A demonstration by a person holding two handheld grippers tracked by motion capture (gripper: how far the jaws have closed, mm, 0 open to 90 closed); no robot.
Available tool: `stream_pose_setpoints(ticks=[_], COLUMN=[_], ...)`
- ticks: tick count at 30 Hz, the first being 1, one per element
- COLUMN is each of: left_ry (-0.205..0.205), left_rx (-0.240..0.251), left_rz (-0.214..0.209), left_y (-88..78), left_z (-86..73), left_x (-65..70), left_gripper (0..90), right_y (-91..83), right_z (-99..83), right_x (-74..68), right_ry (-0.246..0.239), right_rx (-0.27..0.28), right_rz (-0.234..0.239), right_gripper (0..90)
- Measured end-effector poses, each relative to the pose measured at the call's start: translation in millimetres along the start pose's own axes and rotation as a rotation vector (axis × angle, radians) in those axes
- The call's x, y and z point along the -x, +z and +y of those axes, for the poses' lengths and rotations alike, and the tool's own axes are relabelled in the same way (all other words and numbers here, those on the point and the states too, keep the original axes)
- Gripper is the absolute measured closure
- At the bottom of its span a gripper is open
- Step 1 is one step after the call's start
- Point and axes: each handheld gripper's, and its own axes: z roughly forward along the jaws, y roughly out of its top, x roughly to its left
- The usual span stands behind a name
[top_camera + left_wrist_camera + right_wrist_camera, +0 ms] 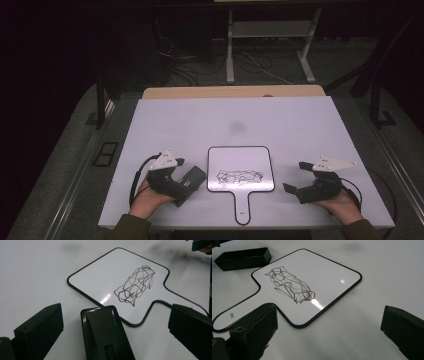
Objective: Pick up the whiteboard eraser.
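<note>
A small paddle-shaped whiteboard (240,160) (112,272) (312,277) with a black rim lies flat at the table's middle, its handle toward the person. A dark scribble (240,176) (135,285) (289,286) covers its lower part. A black eraser (196,175) (105,335) (243,258) lies just left of the board. My left gripper (180,181) (117,315) is open, and the eraser sits between its wide jaws without touching them. My right gripper (294,176) (329,320) stands open to the right of the board, near its corner, holding nothing.
The white table (225,120) has a faint grey smudge (236,126) beyond the board. A wooden edge (235,91) shows behind the table. Farther back, white desk legs (230,55) and cables lie on a dark floor.
</note>
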Motion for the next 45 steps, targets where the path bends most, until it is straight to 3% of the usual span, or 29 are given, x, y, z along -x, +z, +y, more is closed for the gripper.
stream_pose_setpoints(ticks=[17,24,39,45], left_ry=[0.013,0.028,0.034,0.015], left_rx=[-0.036,-0.068,-0.143,-0.168], left_rz=[0.0,0.027,0.067,0.081], left_y=[10.7,14.3,17.6,16.4], left_z=[1.4,-0.7,-8.0,-10.9], left_x=[13.3,16.9,13.4,10.1], left_gripper=[0.0,0.0,5.7,10.4], right_y=[0.7,0.4,0.4,0.5], right_z=[-0.2,-0.4,-0.7,-0.8], right_x=[-1.4,-1.3,-1.1,-1.2], right_ry=[-0.008,-0.007,-0.005,-0.004], right_rx=[-0.002,-0.002,-0.003,-0.004], right_rz=[0.005,0.007,0.006,0.007], right_gripper=[0.0,0.0,0.0,0.0])
